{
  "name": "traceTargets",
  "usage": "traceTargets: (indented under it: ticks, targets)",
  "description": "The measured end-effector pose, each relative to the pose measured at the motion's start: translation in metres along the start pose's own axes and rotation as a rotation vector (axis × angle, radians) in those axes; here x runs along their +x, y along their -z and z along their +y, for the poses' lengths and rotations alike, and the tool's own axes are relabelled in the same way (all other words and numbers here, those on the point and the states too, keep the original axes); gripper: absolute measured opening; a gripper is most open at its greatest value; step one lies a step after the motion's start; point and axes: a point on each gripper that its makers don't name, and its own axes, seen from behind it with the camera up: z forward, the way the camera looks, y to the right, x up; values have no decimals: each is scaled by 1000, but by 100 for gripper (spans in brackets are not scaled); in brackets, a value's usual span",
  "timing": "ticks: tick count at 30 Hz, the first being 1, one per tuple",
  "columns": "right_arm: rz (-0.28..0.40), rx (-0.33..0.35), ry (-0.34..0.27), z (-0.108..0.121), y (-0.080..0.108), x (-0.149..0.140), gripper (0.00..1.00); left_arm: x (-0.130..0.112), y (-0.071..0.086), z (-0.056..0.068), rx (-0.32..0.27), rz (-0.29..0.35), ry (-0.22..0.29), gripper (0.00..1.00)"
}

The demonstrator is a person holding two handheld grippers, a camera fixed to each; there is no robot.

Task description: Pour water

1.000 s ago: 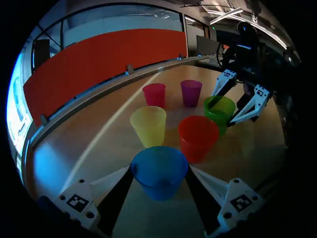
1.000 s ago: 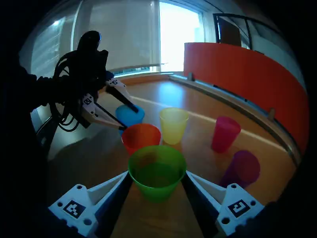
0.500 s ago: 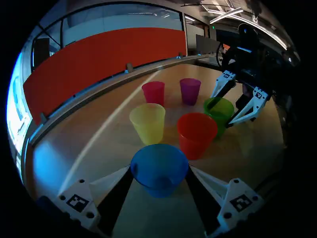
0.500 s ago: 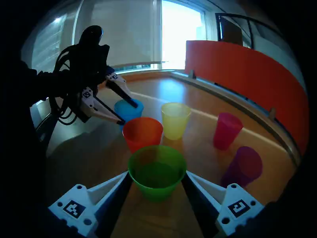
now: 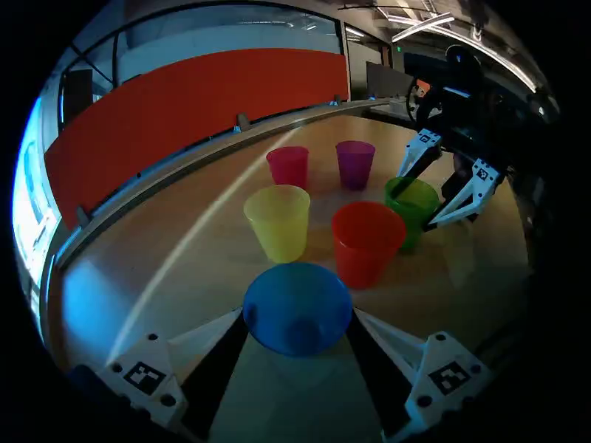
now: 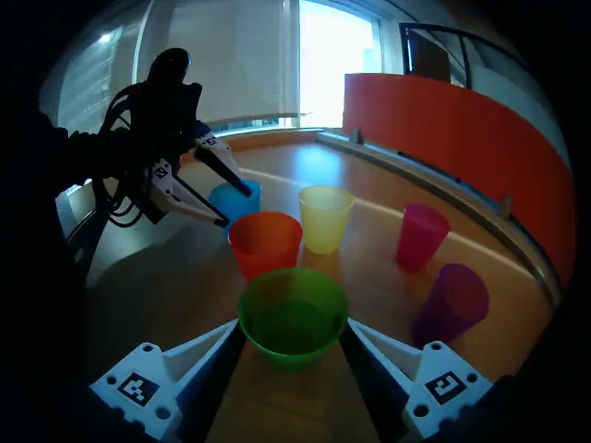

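A blue cup (image 5: 298, 310) sits between the fingers of my left gripper (image 5: 297, 325), which is shut on it; the cup hangs above the wooden table and tips forward a little. My right gripper (image 6: 293, 328) is shut on a green cup (image 6: 293, 316) that has some liquid in its bottom. In the left gripper view the right gripper (image 5: 437, 193) holds the green cup (image 5: 410, 209) at the far right. In the right gripper view the left gripper (image 6: 198, 190) holds the blue cup (image 6: 235, 201) at the left.
On the wooden table (image 5: 185, 251) stand an orange cup (image 5: 366, 241), a yellow cup (image 5: 278, 221), a pink cup (image 5: 288, 165) and a purple cup (image 5: 355, 163). A long red panel (image 5: 192, 103) runs along the far edge. A person's dark sleeve (image 6: 52, 170) holds the left gripper.
Both held cups have risen a little off the table. The blue cup has tipped forward, showing more of its inside. The standing cups have not moved.
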Motion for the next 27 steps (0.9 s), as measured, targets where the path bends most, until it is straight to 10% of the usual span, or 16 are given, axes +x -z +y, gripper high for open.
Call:
traceTargets:
  ticks: [27]
  targets:
    - [-37,-28,-23,4,2,-15,95,-25,0,0,2,-91,-18,89]
